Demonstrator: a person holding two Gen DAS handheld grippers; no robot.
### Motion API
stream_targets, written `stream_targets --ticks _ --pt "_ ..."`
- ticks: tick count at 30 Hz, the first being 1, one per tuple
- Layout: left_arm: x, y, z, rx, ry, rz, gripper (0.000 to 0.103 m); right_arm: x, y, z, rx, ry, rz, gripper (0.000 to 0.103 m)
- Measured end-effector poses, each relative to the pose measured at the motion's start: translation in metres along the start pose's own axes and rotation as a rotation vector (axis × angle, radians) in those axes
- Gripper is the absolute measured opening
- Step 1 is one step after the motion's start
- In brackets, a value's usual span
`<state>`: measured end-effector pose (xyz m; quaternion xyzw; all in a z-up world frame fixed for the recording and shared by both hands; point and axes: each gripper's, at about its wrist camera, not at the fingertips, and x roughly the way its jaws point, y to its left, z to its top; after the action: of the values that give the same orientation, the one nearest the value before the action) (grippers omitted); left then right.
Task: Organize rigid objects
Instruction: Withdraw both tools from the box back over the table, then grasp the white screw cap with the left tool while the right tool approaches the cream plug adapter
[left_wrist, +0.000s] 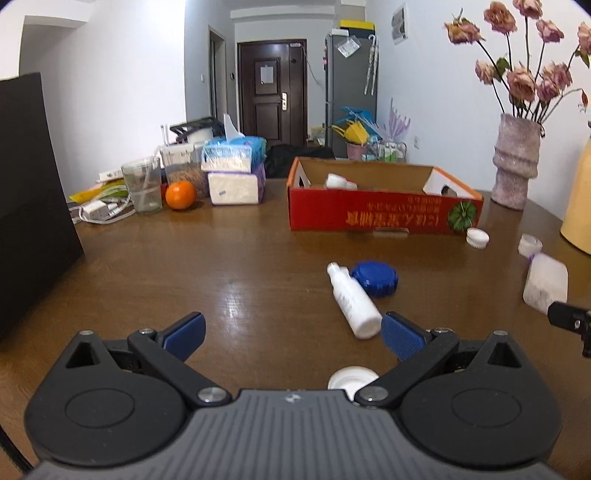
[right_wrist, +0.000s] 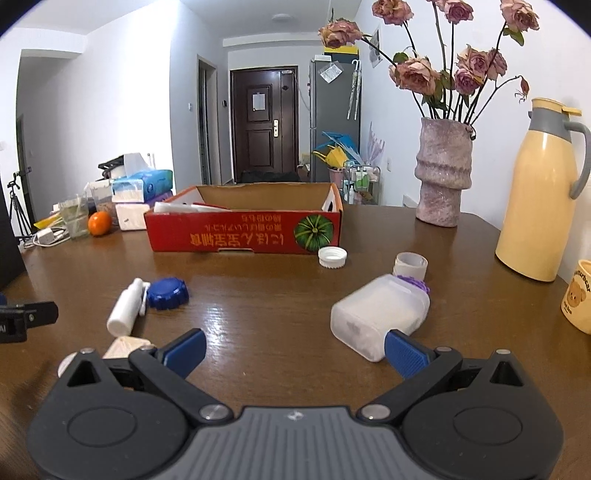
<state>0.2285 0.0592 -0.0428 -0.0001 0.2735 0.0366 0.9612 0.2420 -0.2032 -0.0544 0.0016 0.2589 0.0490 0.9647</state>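
A red cardboard box (left_wrist: 369, 216) (right_wrist: 240, 236) stands open at the back of the brown table, with white items inside. A white spray bottle (left_wrist: 354, 301) (right_wrist: 125, 308) lies beside a blue lid (left_wrist: 375, 278) (right_wrist: 168, 293). A translucent white bottle (right_wrist: 380, 315) (left_wrist: 545, 282) lies on its side with a purple collar. A white cap (right_wrist: 332, 256) (left_wrist: 477, 237) sits at the box's front corner. My left gripper (left_wrist: 291, 334) is open and empty, its right finger just beside the spray bottle's base. My right gripper (right_wrist: 293, 350) is open and empty, its right finger at the translucent bottle's base.
A small grey cup (right_wrist: 410, 264) stands behind the translucent bottle. A white lid (left_wrist: 351, 378) lies under the left gripper. A vase of flowers (right_wrist: 443, 170), a yellow thermos (right_wrist: 535, 192) and a mug (right_wrist: 580, 301) stand right. An orange (left_wrist: 180, 195), a glass and tissue packs are at back left.
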Motion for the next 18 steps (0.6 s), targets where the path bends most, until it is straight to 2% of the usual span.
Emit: stream_targets --ticks 8,18 --pt "0.011 -0.004 -0.025 0.021 0.065 -0.035 0.103 -0.002 -0.009 -0.014 -0.003 -0.051 -0.051 0.103" --pt "0.017 -0.023 -0.031 0.085 0.075 -0.033 0.102 -0.003 -0.009 -0.019 -0.013 -0.048 -0.048 0.103"
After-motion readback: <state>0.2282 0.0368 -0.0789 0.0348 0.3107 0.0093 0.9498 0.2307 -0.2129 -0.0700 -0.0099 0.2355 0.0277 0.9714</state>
